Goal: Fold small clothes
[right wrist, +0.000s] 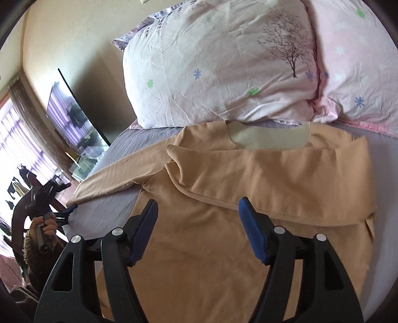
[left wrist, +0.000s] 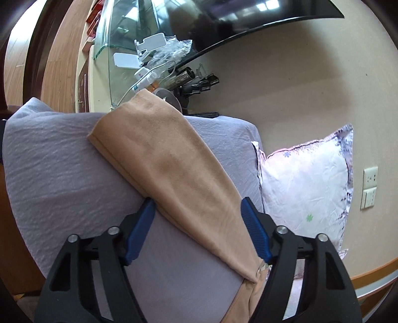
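Note:
A tan long-sleeved shirt (right wrist: pixel 223 238) lies on a lilac bedsheet (right wrist: pixel 109 198). Its right sleeve is folded across the chest; its neck opening (right wrist: pixel 268 139) faces the pillows. Its other sleeve (left wrist: pixel 174 174) stretches out over the sheet (left wrist: pixel 62 169) in the left wrist view. My left gripper (left wrist: pixel 197 211) is open, its blue-padded fingers straddling that sleeve just above it. It also shows small at the left of the right wrist view (right wrist: pixel 67 211), at the sleeve's end. My right gripper (right wrist: pixel 197 211) is open and empty above the shirt's body.
Floral pillows (right wrist: pixel 223 67) lie at the head of the bed, one also in the left wrist view (left wrist: pixel 306 186). A glass TV stand (left wrist: pixel 139 49) with clutter and a dark TV (left wrist: pixel 236 20) stand beyond the bed. A wall socket (left wrist: pixel 370 177) is right.

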Demonstrator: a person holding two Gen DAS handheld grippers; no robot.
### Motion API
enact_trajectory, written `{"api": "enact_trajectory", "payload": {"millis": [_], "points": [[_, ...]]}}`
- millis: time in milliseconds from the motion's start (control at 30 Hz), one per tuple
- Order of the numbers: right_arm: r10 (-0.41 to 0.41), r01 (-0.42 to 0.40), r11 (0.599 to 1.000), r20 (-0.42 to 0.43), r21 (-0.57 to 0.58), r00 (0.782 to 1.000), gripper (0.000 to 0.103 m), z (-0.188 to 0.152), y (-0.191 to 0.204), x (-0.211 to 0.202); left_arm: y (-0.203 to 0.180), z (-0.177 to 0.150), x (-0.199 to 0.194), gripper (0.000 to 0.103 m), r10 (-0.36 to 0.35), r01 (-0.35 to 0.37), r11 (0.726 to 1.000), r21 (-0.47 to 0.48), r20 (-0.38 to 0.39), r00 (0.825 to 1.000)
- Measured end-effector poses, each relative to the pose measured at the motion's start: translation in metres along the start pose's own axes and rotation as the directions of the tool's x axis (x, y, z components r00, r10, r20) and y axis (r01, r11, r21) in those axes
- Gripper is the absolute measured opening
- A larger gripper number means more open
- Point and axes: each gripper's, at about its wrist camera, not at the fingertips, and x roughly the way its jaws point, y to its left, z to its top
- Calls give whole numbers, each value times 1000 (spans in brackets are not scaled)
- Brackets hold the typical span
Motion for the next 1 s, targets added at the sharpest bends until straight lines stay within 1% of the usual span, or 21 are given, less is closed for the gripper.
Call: {"api": "enact_trajectory", "payload": {"millis": [67, 133, 200, 267, 333, 400, 433, 467, 567, 633, 767, 800, 833, 867, 900, 933, 967, 1000], "points": [[-15, 15, 1000, 16, -10, 1000, 69, -1, -3, -4, -1, 2, 2, 60, 13, -13, 1000, -11, -4, 1000], [-43, 44, 999, 30, -8, 999, 70, 1, -9, -6, -2, 3, 3, 57, 26, -26, 999, -18, -10, 1000], [-43, 42, 999, 40, 9, 998, 70, 4, -16, -7, -3, 2, 3, 56, 39, -39, 999, -17, -9, 999], [-66, 68, 997, 49, -41, 997, 69, 10, -9, 1, -4, 0, 2, 56, 46, -46, 999, -10, -4, 999], [-100, 105, 974, 39, -199, 994, 58, 16, 17, 23, -4, -1, 2, 56, 47, -47, 999, -15, 2, 999], [-87, 81, 954, -8, -289, 996, 48, 17, 38, 47, -4, -3, 1, 57, 46, -46, 999, -22, 7, 999], [-74, 54, 943, -49, -328, 996, 40, 18, 51, 65, -4, -4, 0, 57, 47, -47, 999, -22, 8, 999], [-71, 42, 937, -70, -348, 995, 35, 19, 58, 76, -4, -5, 0, 57, 48, -48, 999, -22, 8, 999], [-84, 37, 913, -98, -407, 992, 33, 24, 79, 111, -6, -6, 0, 58, 55, -55, 998, -13, 0, 998], [-87, 29, 908, -119, -419, 989, 32, 27, 85, 129, -6, -5, 0, 59, 52, -52, 999, -10, -6, 999], [-126, 39, 901, -175, -432, 977, 28, 27, 88, 162, -5, -3, 0, 61, 37, -37, 999, -11, -19, 999], [-143, 48, 894, -182, -445, 973, 24, 24, 87, 168, -5, -3, 0, 61, 31, -32, 999, -12, -22, 999], [-162, 68, 886, -170, -458, 972, 20, 21, 87, 171, -4, -3, 0, 61, 27, -28, 1000, -12, -24, 999], [-181, 98, 878, -135, -468, 974, 9, 21, 85, 172, -4, -2, 0, 62, 21, -21, 1000, -14, -26, 999], [-185, 109, 886, -128, -450, 974, 5, 23, 81, 170, -3, -2, 0, 63, 16, -17, 1000, -16, -27, 1000], [-161, 95, 910, -132, -404, 978, 5, 27, 75, 167, -3, -1, 0, 63, 12, -12, 1000, -19, -28, 1000], [-125, 77, 933, -115, -351, 985, 5, 32, 69, 157, -3, -1, 0, 63, 8, -9, 1000, -22, -28, 1000], [-83, 49, 945, -91, -323, 992, 5, 35, 67, 146, -2, -1, 0, 63, 4, -5, 1000, -23, -29, 1000]]}}
